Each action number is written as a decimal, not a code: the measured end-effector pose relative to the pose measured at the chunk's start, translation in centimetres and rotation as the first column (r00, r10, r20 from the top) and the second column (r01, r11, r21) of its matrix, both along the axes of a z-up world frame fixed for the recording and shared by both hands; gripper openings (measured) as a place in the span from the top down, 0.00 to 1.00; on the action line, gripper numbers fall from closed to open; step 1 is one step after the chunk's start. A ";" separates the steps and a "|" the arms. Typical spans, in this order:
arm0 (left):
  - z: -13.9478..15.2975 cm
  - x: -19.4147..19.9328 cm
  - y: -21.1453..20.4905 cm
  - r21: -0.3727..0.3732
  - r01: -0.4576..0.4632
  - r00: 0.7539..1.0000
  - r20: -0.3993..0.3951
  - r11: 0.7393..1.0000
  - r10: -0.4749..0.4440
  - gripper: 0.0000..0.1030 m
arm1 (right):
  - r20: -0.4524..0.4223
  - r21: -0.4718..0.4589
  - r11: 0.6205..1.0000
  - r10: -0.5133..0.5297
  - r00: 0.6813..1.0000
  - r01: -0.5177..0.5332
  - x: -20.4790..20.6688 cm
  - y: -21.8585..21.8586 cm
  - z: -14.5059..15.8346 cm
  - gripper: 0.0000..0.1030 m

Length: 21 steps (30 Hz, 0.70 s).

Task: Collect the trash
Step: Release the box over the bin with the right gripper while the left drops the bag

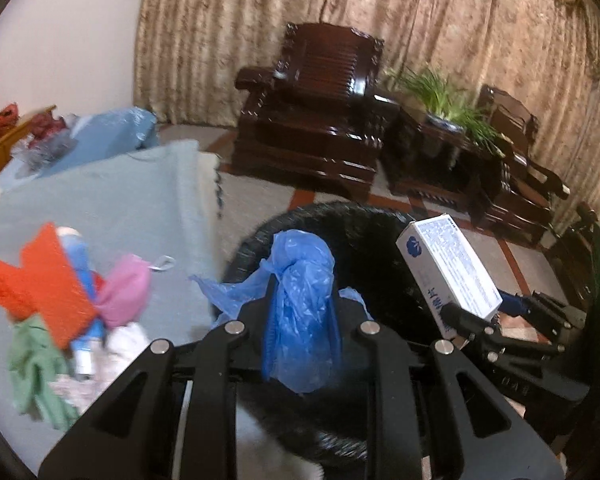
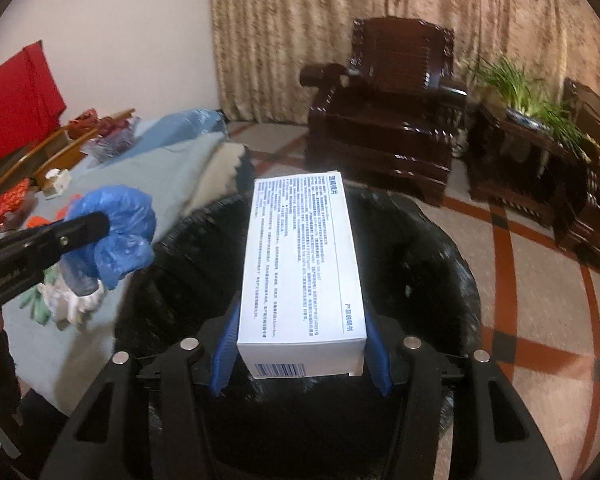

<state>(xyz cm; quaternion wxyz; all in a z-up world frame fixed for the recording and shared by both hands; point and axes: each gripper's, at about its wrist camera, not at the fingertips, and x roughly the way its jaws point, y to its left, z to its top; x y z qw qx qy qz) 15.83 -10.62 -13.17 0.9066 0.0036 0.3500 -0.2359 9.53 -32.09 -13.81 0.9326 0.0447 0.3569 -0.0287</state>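
Here, two pieces of trash are held over the black-lined bin (image 2: 440, 248), one in each set of jaws.

In the left wrist view, a crumpled blue plastic bag (image 1: 300, 308) is pinched between the jaws of the left gripper (image 1: 302, 320), which are closed narrowly on it; its bunched top sticks out past the tips, above the bin's near rim. In the right wrist view, a white printed box (image 2: 302, 268) is clamped lengthwise between the blue-padded jaws of the right gripper (image 2: 300, 344), its near end seated deep between them and its far end reaching out over the bin's opening. Beside the bin, on the grey-blue cloth of the tabletop (image 1: 112, 208), a heap of orange, pink and green scraps (image 1: 64, 300) is left lying.
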 end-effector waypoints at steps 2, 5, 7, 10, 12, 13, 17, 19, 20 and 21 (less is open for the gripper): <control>-0.7 0.5 -1.0 -0.006 0.016 1.000 -0.024 1.000 -0.016 0.79 | -0.011 -0.002 1.000 -0.011 1.000 0.011 -0.1 -0.5 -0.2 0.48; -1.5 0.8 -2.0 -0.012 0.039 0.998 -0.046 0.999 -0.039 0.72 | -0.024 -0.006 1.000 -0.027 0.999 0.027 -0.2 -0.9 -0.5 0.48; -1.7 0.8 -2.2 -0.027 0.051 0.997 -0.060 0.998 -0.052 0.61 | -0.032 -0.012 0.999 -0.033 0.999 0.033 -0.3 -1.1 -0.7 0.46; -1.9 0.7 -1.8 -0.036 0.054 0.996 -0.063 0.998 -0.056 0.47 | -0.037 -0.021 0.999 -0.051 0.998 0.050 -0.4 -1.4 -0.8 0.29; -1.7 0.6 -1.3 -0.039 0.042 0.997 -0.058 0.998 -0.044 0.42 | -0.029 -0.027 0.998 -0.064 0.998 0.063 -0.5 -1.6 -0.8 0.24; -1.5 0.5 -0.8 -0.039 0.027 0.998 -0.049 0.999 -0.029 0.37 | -0.026 -0.029 0.998 -0.065 0.998 0.064 -0.5 -1.5 -0.6 0.18; -0.1 -0.5 1.6 -0.016 -0.036 0.999 0.011 0.999 0.036 0.21 | 0.008 -0.016 0.998 -0.057 0.998 0.057 -0.4 -0.8 0.3 0.09; 0.7 -1.1 3.4 0.001 -0.086 0.996 0.039 0.996 0.086 0.17 | 0.023 0.000 0.999 -0.039 0.999 0.039 0.0 0.2 1.0 0.06; 1.0 -1.4 4.3 0.004 -0.108 0.993 0.050 0.994 0.108 0.16 | 0.032 0.009 1.000 -0.024 0.999 0.024 0.1 0.8 1.4 0.06; 1.4 -1.7 5.6 0.009 -0.138 0.989 0.064 0.990 0.137 0.16 | 0.042 0.017 1.000 -0.006 0.999 0.005 0.4 1.8 1.8 0.06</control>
